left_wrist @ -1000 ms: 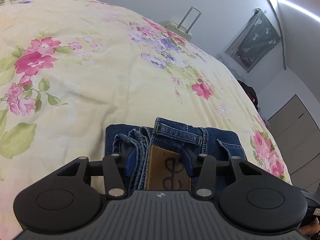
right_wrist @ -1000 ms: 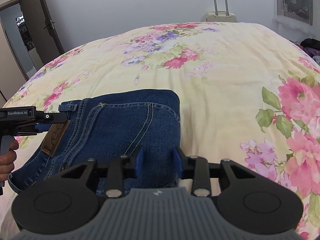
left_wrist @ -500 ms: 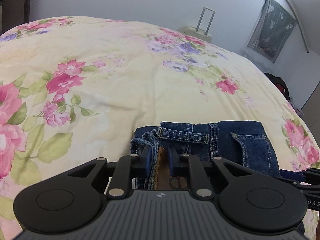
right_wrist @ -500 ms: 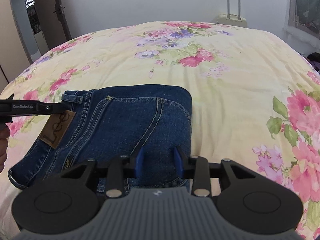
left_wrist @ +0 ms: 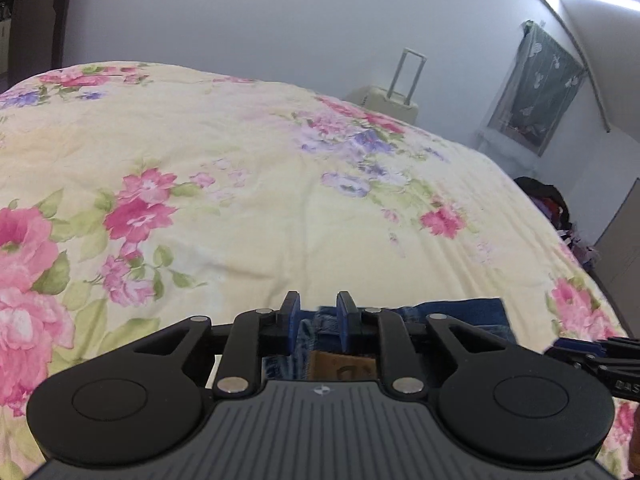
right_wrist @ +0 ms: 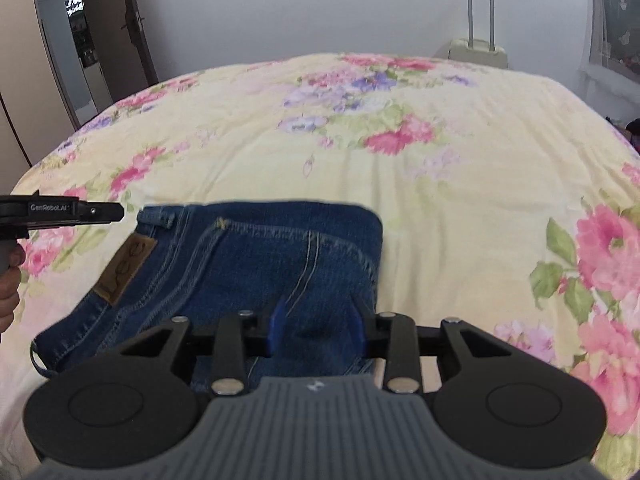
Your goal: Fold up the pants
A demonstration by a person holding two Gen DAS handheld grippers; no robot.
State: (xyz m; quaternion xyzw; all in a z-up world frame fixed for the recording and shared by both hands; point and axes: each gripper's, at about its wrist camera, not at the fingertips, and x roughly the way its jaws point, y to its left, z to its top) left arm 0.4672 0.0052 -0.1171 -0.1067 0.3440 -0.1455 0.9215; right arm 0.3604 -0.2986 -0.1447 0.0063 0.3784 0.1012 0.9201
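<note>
Left wrist view: the left tongs (left_wrist: 318, 312) stand slightly apart at 6 o'clock over the jeans (left_wrist: 452, 314), gripping nothing; dipping forward could snag the waistband and spoil the fold.

Right wrist view: the folded jeans (right_wrist: 256, 264) lie on the bed (right_wrist: 440, 168). The right tongs (right_wrist: 318, 320) hover wide apart at 6 o'clock above them.

Your left gripper (left_wrist: 318, 312) and right gripper (right_wrist: 318, 320) look alike: black linkage arms with silver screws, blue pads, and ribbed grey housing behind the jaws. White lettering marks one side; your bare hand (right_wrist: 8, 292) shows.
</note>
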